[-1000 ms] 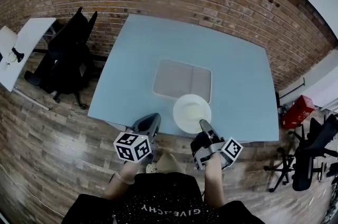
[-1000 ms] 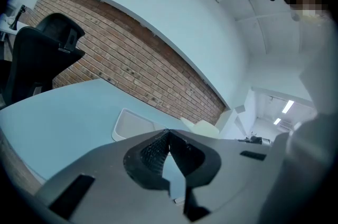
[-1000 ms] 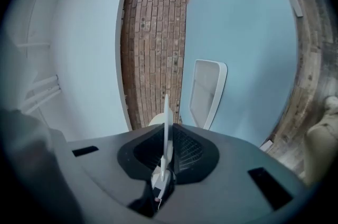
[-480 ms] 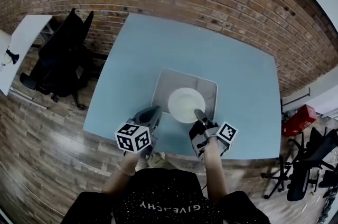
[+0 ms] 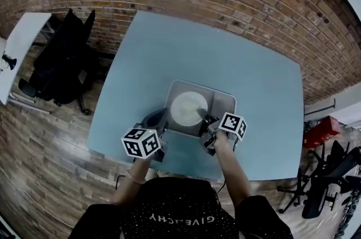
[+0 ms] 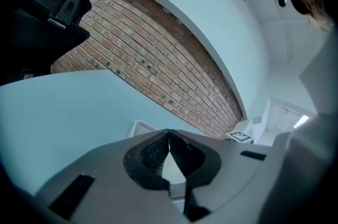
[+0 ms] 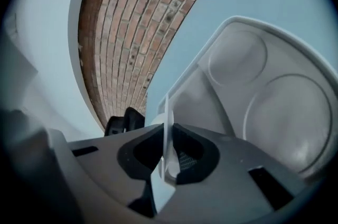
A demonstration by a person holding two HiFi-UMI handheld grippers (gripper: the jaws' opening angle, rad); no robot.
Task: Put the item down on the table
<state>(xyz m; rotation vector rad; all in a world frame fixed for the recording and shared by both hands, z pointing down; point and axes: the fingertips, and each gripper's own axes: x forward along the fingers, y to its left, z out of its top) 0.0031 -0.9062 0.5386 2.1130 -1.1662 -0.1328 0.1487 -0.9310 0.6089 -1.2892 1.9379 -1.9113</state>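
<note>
the right tool (image 5: 203, 118) pinches the near right rim of the plate (image 5: 188, 107), a stiff, light, likely slick and breakable disc held over the tray (image 5: 225, 101) at the near middle of the surface (image 5: 152, 57), so a rim grip suits it, while the left tool (image 5: 159, 119) is closed on nothing.

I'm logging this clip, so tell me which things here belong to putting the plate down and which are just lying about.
In the job: round white plate, gripped at its rim by the right gripper; pale grey tray beneath it; light blue table.

Lying about: black office chair; white side table; red box on the floor; left gripper, shut on nothing.
</note>
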